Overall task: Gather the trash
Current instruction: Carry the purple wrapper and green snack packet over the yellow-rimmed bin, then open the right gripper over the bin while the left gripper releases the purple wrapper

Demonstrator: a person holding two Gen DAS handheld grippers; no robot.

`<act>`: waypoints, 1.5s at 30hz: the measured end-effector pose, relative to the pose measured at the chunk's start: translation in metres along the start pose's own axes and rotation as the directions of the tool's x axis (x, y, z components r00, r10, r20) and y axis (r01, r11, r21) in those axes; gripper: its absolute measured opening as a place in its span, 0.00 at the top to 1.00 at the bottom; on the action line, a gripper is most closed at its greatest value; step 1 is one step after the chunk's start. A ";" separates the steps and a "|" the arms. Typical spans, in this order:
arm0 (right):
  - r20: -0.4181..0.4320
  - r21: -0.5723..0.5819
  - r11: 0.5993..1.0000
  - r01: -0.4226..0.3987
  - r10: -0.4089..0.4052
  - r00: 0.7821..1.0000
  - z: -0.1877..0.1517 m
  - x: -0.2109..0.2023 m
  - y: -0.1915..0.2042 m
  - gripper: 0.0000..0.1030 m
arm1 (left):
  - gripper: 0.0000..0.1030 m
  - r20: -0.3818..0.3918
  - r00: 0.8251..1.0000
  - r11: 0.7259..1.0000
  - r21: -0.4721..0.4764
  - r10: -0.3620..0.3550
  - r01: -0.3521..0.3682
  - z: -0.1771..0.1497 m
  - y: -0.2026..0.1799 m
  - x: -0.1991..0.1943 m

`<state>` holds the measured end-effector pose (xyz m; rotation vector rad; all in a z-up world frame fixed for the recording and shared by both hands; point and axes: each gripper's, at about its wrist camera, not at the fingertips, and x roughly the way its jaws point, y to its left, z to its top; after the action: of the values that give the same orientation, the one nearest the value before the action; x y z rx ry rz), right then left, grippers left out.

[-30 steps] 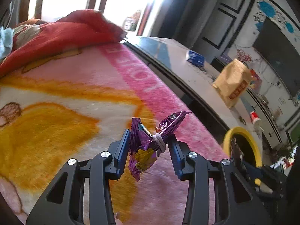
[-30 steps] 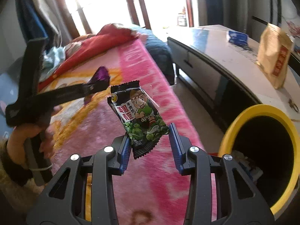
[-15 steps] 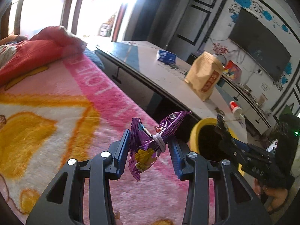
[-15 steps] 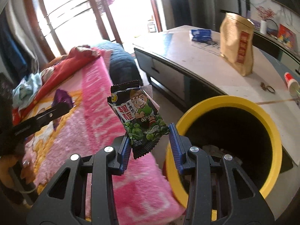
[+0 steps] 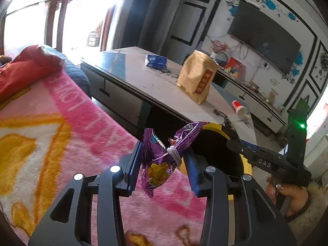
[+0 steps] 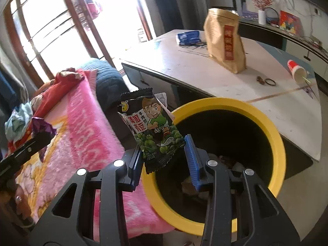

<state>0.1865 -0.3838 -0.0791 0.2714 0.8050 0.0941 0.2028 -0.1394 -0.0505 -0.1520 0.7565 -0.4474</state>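
Pink plush blanket (image 5: 86, 127) fills the foreground, and the left gripper (image 5: 164, 164) is clamped on a crumpled purple foil wrapper (image 5: 162, 157). The right gripper (image 6: 164, 155) pinches a black-and-green snack packet (image 6: 153, 131). Both have swung off the bed; the round yellow-rimmed black bin (image 6: 272, 143) now gapes beneath the packet, drop imminent.
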 end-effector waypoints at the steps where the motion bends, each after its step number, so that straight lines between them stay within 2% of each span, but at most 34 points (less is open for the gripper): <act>1: 0.002 0.010 1.000 0.006 -0.006 1.000 0.000 -0.001 -0.004 0.70 | 0.63 0.000 1.000 1.000 0.005 -0.005 0.005 0.000 -0.003 0.000; 13: 0.005 0.106 0.992 0.067 -0.068 0.998 -0.005 -0.012 -0.045 0.70 | 0.63 -0.025 0.998 0.994 0.084 -0.065 0.066 -0.005 -0.041 0.011; 27: -0.019 0.223 0.967 0.125 -0.124 0.992 -0.014 -0.019 -0.085 0.69 | 0.63 -0.080 0.989 0.974 0.182 -0.125 0.138 -0.018 -0.086 0.033; 45: -0.028 0.304 0.941 0.146 -0.144 0.989 -0.021 -0.022 -0.114 0.65 | 0.61 -0.194 0.970 0.943 0.269 -0.148 0.197 -0.038 -0.122 0.085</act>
<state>0.1538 -0.4935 -0.1088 0.5031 0.8418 -0.1711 0.1899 -0.2852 -0.0952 0.0941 0.8411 -0.7401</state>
